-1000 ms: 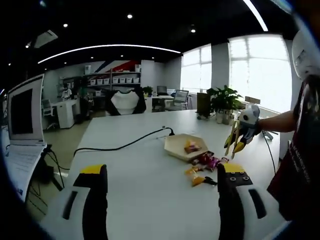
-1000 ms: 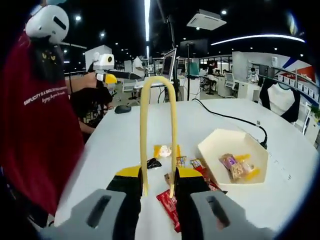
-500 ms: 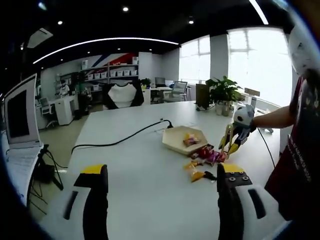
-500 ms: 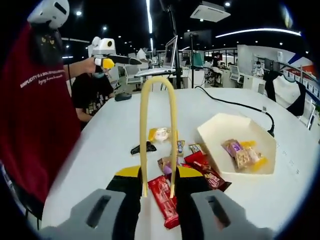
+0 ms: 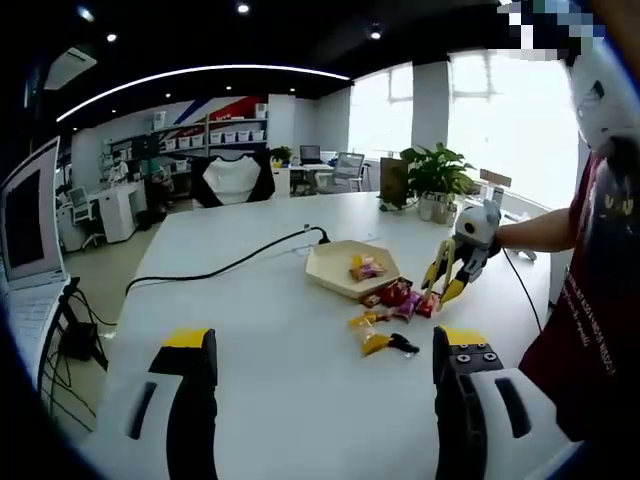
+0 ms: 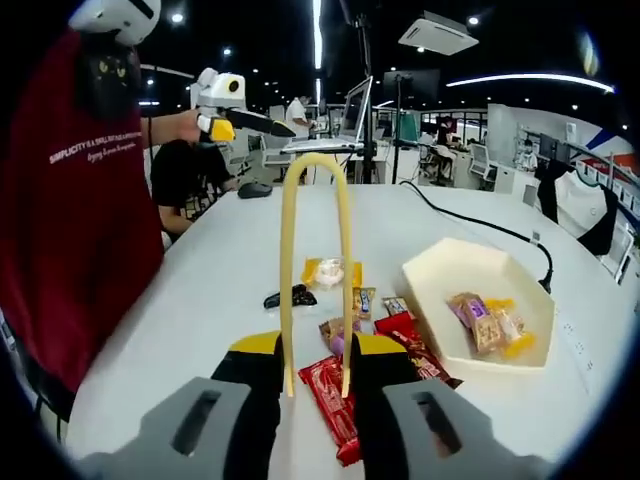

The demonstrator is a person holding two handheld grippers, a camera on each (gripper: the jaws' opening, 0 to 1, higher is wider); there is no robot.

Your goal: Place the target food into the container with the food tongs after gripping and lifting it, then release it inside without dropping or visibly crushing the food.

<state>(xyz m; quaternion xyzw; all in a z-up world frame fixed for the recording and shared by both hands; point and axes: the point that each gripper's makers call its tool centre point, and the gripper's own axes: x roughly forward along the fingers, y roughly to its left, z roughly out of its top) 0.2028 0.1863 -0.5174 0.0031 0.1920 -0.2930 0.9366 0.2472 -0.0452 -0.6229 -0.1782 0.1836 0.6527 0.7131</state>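
Compared with a second ago, my right gripper [image 6: 316,372] sits lower over the snack pile, clamped on the yellow food tongs [image 6: 316,262]; their long axis runs straight ahead, loop end forward. A red packet [image 6: 333,405] lies under the tong tips, lengthwise along them. The container [image 6: 478,300] stands right of the pile. My left gripper [image 5: 320,368] hangs spread, holding nothing.

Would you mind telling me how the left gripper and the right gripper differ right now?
The right gripper is shut on yellow tongs, while the left gripper is open and holds nothing. The right gripper is low over the loose snack packets beside the tray, while the left gripper is further back over bare table. Both have black jaws with yellow tips.
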